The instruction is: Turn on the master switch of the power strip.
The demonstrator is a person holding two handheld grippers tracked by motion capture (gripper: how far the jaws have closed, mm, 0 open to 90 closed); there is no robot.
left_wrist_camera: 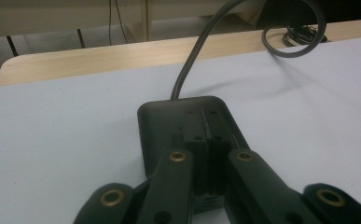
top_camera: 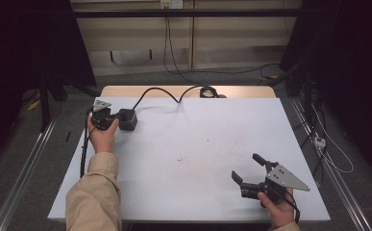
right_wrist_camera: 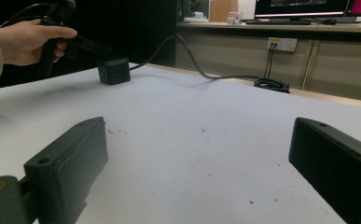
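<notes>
A black power cube (top_camera: pixel 128 119) with a thick black cable (top_camera: pixel 164 91) stands at the far left of the white table top (top_camera: pixel 198 144). My left gripper (top_camera: pixel 110 120) is shut, its jaws pressed together with nothing between them. In the left gripper view its tips (left_wrist_camera: pixel 206 140) lie right over the cube's top face (left_wrist_camera: pixel 169 116); whether they touch it I cannot tell. My right gripper (top_camera: pixel 246 167) rests near the front right edge, wide open and empty. In the right gripper view its jaws (right_wrist_camera: pixel 199 135) frame bare table, with the cube (right_wrist_camera: pixel 114 71) and the left gripper (right_wrist_camera: pixel 82 45) far off.
The cable ends in a coil (top_camera: pixel 207 91) on the wooden strip (top_camera: pixel 241 91) at the table's back edge. Dark curtains hang on both sides. Loose wires and a power strip (top_camera: pixel 319 141) lie on the floor to the right.
</notes>
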